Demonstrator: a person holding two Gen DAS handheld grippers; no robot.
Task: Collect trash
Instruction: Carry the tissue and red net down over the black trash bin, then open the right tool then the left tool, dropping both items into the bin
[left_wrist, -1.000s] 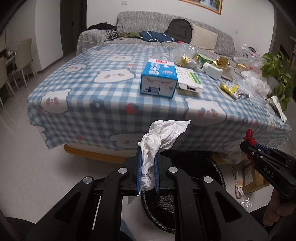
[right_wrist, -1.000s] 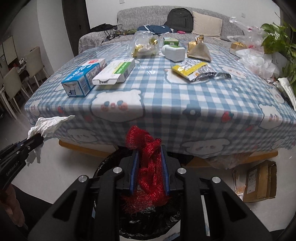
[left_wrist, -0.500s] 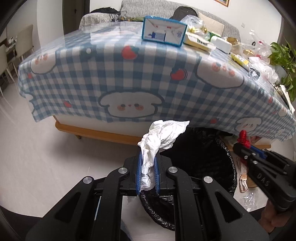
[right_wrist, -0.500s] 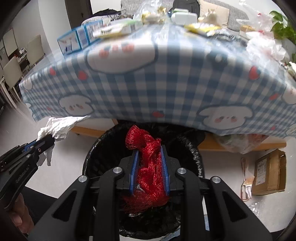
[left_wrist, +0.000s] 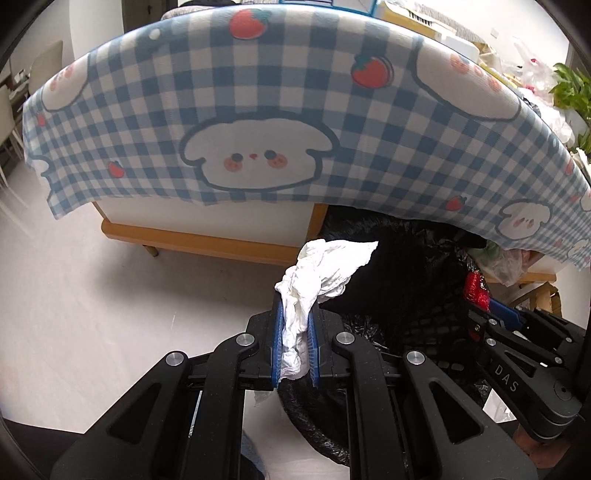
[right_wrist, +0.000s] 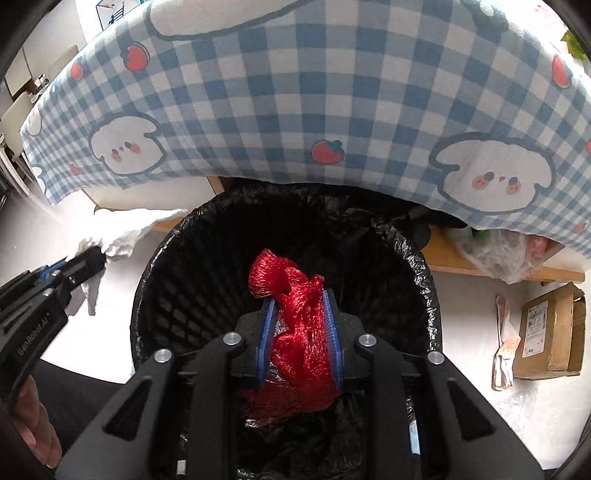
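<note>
A crumpled white tissue (left_wrist: 325, 266) sticks up out of my left gripper (left_wrist: 295, 314), which is shut on it just left of the bin's rim. The bin (right_wrist: 417, 258) is lined with a black bag and stands on the floor, partly under the hanging tablecloth. My right gripper (right_wrist: 299, 299) hangs over the bin's mouth with a red mesh net (right_wrist: 291, 280) between its blue pads; its jaws are opening and the net still fills the gap. In the left wrist view the right gripper (left_wrist: 491, 306) shows at the right with the red net (left_wrist: 474, 288).
A blue-and-white checked tablecloth (right_wrist: 295, 92) overhangs the table edge just beyond the bin. A cardboard box (right_wrist: 546, 332) and plastic wrappers lie on the floor to the right. A hand (right_wrist: 33, 417) grips the left gripper's handle. White floor spreads to the left.
Both grippers have dropped from table height down to the bin's mouth. The right jaws stand slightly wider around the red net. The tissue stays clamped.
</note>
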